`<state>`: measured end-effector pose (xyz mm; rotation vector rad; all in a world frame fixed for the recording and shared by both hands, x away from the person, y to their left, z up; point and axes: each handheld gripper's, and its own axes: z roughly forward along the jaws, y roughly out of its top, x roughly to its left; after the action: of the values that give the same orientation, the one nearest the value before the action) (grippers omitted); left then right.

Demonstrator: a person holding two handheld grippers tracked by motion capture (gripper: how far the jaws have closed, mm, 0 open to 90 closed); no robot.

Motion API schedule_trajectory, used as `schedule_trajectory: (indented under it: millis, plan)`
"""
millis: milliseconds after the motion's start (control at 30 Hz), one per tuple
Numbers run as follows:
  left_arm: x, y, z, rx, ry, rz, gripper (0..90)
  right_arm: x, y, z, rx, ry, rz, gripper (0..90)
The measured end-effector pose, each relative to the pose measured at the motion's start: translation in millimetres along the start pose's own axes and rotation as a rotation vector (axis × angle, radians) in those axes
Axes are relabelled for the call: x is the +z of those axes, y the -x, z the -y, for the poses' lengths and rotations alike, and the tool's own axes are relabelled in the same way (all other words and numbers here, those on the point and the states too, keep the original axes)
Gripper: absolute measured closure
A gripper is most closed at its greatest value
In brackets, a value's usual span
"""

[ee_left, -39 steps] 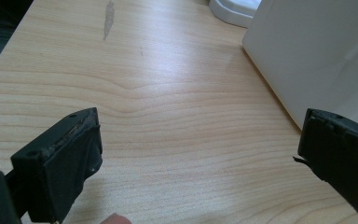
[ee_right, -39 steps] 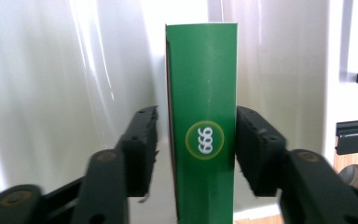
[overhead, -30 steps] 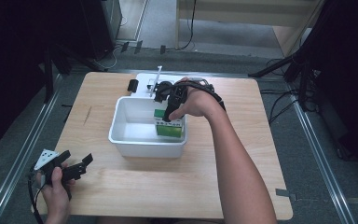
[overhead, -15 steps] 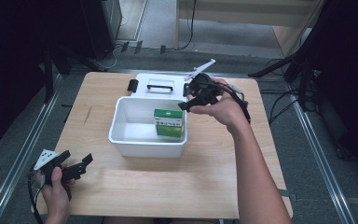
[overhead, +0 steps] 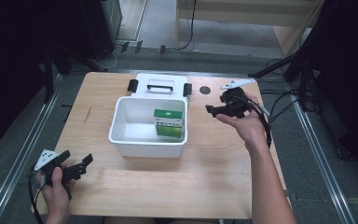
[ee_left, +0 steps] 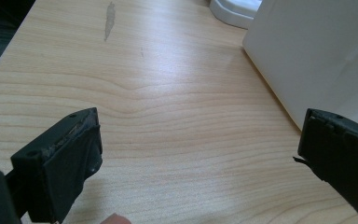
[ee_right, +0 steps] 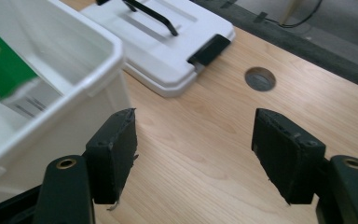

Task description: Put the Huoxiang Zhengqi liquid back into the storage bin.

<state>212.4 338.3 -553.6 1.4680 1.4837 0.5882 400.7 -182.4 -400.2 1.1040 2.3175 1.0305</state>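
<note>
My right tongs [overhead: 213,110] are open and hold nothing, just beside the white box [overhead: 121,140]. The green carton [overhead: 168,123] stands inside it. My left tongs [overhead: 77,164] are open too, over the tabletop [overhead: 168,182].

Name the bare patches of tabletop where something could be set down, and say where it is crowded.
Free: the front strip between the bin and the near edge, and the left side beside the bin. Crowded: the back, where the lid lies against the bin, and right, under the right gripper.

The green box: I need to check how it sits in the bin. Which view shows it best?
The high view: the green box stands against the white bin's right wall. The right gripper view catches one cropped corner; the left gripper view gives the bin's outer wall.
</note>
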Motion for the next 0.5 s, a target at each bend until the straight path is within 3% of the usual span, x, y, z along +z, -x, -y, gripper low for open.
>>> schedule_trajectory:
  millis: [100, 133, 167, 500]
  plan:
    - [0.2, -0.5, -0.1, -0.002, -0.001, -0.001, 0.1, -0.6, 10.2, 24.0, 0.032, 0.042, 0.041, 30.8]
    - [0.2, -0.5, -0.1, -0.002, -0.001, -0.001, 0.1, -0.6, 10.2, 24.0, 0.032, 0.042, 0.041, 30.8]
    - [0.2, -0.4, -0.1, -0.001, -0.001, -0.001, 0.1, -1.4, 14.3, 35.6, 0.049, 0.062, 0.053, 30.3]
    - [-0.1, 0.3, 0.0, 0.001, 0.000, -0.003, 0.2, -8.0, 27.2, 90.6, 0.111, 0.142, 0.113, 26.9]
